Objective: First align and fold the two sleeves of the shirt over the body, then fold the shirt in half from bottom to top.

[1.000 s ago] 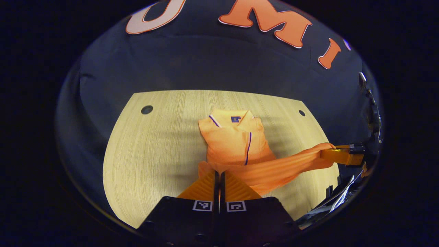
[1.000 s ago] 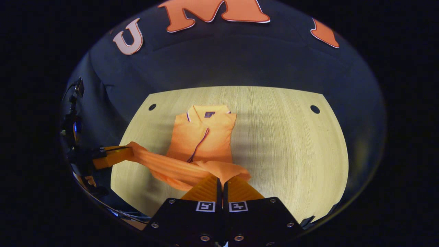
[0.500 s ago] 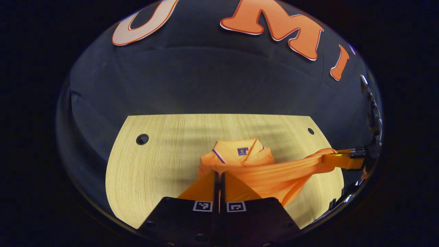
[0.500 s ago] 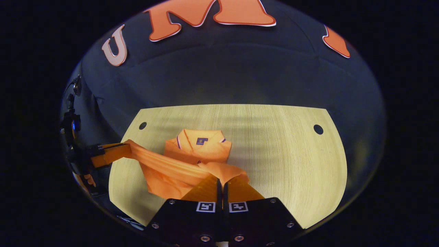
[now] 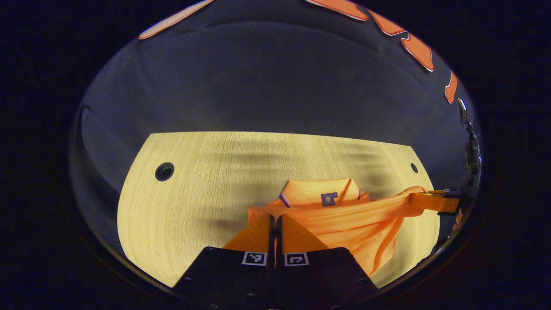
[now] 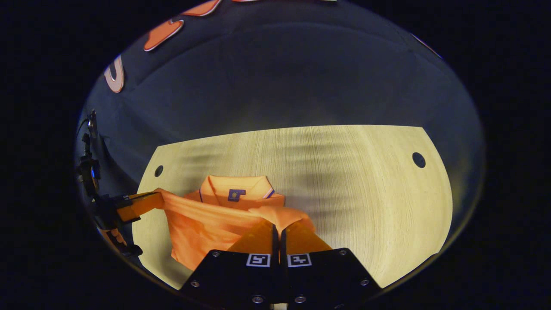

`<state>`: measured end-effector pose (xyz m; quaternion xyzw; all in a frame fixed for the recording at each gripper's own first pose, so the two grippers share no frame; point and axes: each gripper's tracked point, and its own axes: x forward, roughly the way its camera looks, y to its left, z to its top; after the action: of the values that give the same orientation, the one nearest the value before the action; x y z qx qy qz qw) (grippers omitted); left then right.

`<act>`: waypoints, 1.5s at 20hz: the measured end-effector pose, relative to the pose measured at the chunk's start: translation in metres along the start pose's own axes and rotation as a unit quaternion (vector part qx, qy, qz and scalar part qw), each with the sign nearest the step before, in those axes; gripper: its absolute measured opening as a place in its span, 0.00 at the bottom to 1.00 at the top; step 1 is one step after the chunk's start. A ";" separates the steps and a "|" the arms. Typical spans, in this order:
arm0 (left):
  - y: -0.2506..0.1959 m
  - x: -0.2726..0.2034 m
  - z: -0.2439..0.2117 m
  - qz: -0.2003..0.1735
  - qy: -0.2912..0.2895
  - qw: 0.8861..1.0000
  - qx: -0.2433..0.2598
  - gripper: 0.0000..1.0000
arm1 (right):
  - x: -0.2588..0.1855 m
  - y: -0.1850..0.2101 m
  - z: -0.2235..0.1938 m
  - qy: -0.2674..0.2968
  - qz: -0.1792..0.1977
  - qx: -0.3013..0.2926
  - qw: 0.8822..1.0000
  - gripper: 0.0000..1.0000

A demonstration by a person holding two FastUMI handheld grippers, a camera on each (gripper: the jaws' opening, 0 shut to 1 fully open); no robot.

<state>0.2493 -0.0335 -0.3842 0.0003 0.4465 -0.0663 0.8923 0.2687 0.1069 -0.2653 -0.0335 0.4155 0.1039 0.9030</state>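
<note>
Gripping shirt (image 5: 344, 219) hem: left gripper (image 5: 274, 217), right gripper (image 6: 276, 224) both clenched; shirt front hidden.

2 tong-mounted fisheyes, low and close, facing the wall — sharing shirt (image 5: 344, 215) and table (image 5: 193, 172).

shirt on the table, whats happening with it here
A person is folding an orange shirt on a wooden table. The left gripper and right gripper each have their jaws shut on a corner of its bottom hem, holding that edge up near the collar. The bottom-to-top fold is underway.
</note>
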 end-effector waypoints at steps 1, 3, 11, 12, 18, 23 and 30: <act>0.003 0.010 -0.003 0.001 0.003 1.000 -0.001 0.01 | 0.009 -0.002 -0.003 0.004 -0.003 0.000 1.000 0.01; 0.003 0.023 -0.008 0.003 0.011 1.000 -0.007 0.01 | 0.024 -0.004 -0.008 0.011 -0.009 -0.005 1.000 0.01; 0.023 0.035 -0.019 0.022 0.018 0.999 -0.037 0.47 | 0.048 -0.021 -0.018 0.013 -0.051 -0.027 0.998 0.39; 0.028 0.036 -0.016 0.031 0.011 0.999 -0.040 0.65 | 0.047 -0.020 -0.017 0.010 -0.050 -0.025 0.998 0.66; 0.028 0.022 -0.001 0.055 -0.040 0.997 -0.033 0.99 | 0.022 -0.018 -0.003 -0.020 -0.046 -0.001 0.999 1.00; 0.012 -0.037 0.042 0.055 -0.119 0.991 -0.010 0.99 | -0.038 -0.012 0.030 -0.091 -0.044 0.001 0.995 1.00; -0.029 -0.150 0.100 0.045 -0.238 0.970 0.021 0.98 | -0.149 -0.001 0.057 -0.193 -0.031 -0.004 0.981 0.99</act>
<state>0.2373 -0.0506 -0.2030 0.0238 0.2193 -0.0338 0.9748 0.2164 0.0899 -0.1153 -0.0288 0.2313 0.0822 0.9690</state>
